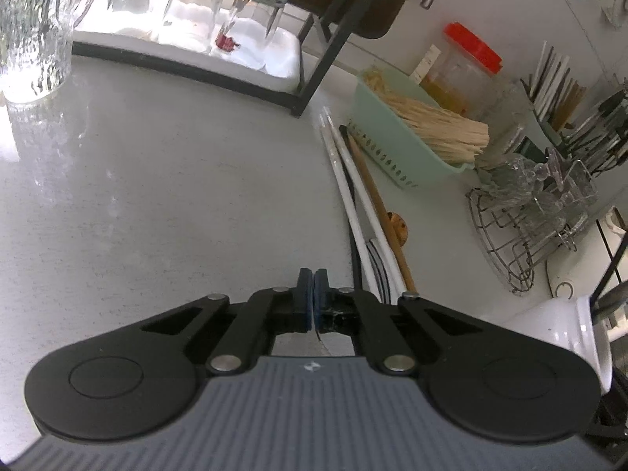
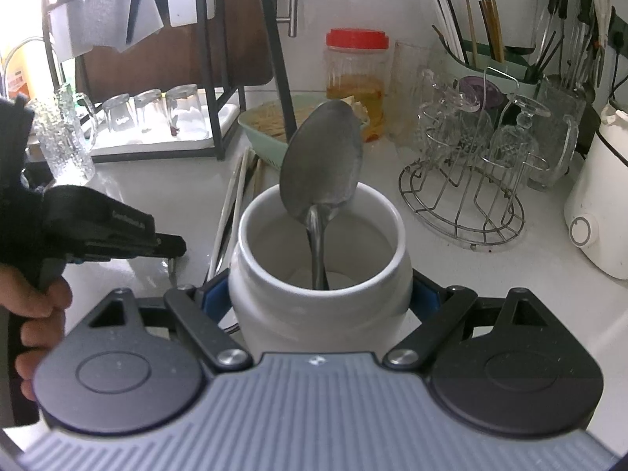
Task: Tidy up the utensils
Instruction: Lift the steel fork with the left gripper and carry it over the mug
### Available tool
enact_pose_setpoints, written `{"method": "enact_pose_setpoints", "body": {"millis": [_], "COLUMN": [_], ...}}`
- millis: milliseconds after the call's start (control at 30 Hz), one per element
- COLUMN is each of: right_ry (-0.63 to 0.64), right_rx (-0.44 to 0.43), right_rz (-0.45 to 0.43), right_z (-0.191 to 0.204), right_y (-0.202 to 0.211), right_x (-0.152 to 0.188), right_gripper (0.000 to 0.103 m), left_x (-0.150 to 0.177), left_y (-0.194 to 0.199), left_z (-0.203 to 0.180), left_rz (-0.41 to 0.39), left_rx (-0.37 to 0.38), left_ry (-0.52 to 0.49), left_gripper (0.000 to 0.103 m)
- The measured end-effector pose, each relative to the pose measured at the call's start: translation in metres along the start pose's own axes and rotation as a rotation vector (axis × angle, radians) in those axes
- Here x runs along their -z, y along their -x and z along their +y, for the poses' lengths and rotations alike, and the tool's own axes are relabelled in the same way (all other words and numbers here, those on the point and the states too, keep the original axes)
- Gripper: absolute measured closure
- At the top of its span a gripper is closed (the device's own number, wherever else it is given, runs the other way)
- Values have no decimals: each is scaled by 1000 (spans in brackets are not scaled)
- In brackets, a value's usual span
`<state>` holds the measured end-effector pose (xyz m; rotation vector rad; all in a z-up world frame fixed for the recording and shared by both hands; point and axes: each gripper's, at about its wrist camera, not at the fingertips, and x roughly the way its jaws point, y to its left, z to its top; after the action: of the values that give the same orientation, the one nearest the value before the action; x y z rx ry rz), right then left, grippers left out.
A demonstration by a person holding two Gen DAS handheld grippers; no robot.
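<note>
My right gripper (image 2: 318, 300) is shut on a white ceramic jar (image 2: 274, 325), its blue pads pressing on both sides. A metal spoon (image 2: 325, 165) stands in the jar, bowl up. The jar's rim (image 1: 569, 325) also shows at the right in the left wrist view. My left gripper (image 1: 312, 298) has its pads together low over the counter, and a thin silvery sliver (image 1: 320, 343) shows under them. From the right wrist view, a short metal stub (image 2: 171, 267) hangs below the left gripper (image 2: 172, 245). White and brown chopsticks (image 1: 353, 196) and a curved metal utensil (image 1: 376, 267) lie just to its right.
A mint basket of wooden sticks (image 1: 412, 133) sits behind the chopsticks. A wire rack of glasses (image 2: 463, 196), a red-lidded jar (image 2: 357, 74) and a utensil holder (image 2: 490, 59) stand at the back right. Upturned glasses (image 1: 196, 11) rest on a white tray. A white appliance (image 2: 596, 219) is at the right.
</note>
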<state>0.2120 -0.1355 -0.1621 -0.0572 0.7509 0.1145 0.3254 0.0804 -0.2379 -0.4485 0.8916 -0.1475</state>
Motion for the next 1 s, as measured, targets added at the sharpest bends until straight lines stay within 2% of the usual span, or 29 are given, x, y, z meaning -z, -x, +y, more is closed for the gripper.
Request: {"method": "enact_pose_setpoints", "body": {"millis": [267, 500, 600, 867, 1000], "right_ry": [-5, -17, -15, -19, -17], "right_rx": [4, 1, 6, 7, 8], "right_rz": [-45, -36, -24, 9, 29], "right_z": [1, -1, 1, 0, 0], "right_y": [2, 1, 0, -1, -3], "right_x": [5, 4, 3, -1, -4], "right_gripper": [12, 12, 12, 12, 12], "left_x": [2, 0, -8, -39, -55], "left_y": [23, 43, 57, 101, 119], "left_z": [-6, -9, -15, -51, -65], "left_rz": [-7, -37, -59, -129, -156], "left_rx": [10, 4, 11, 40, 55], "left_ry": [-54, -37, -35, -139, -159], "left_gripper": [102, 102, 102, 102, 102]}}
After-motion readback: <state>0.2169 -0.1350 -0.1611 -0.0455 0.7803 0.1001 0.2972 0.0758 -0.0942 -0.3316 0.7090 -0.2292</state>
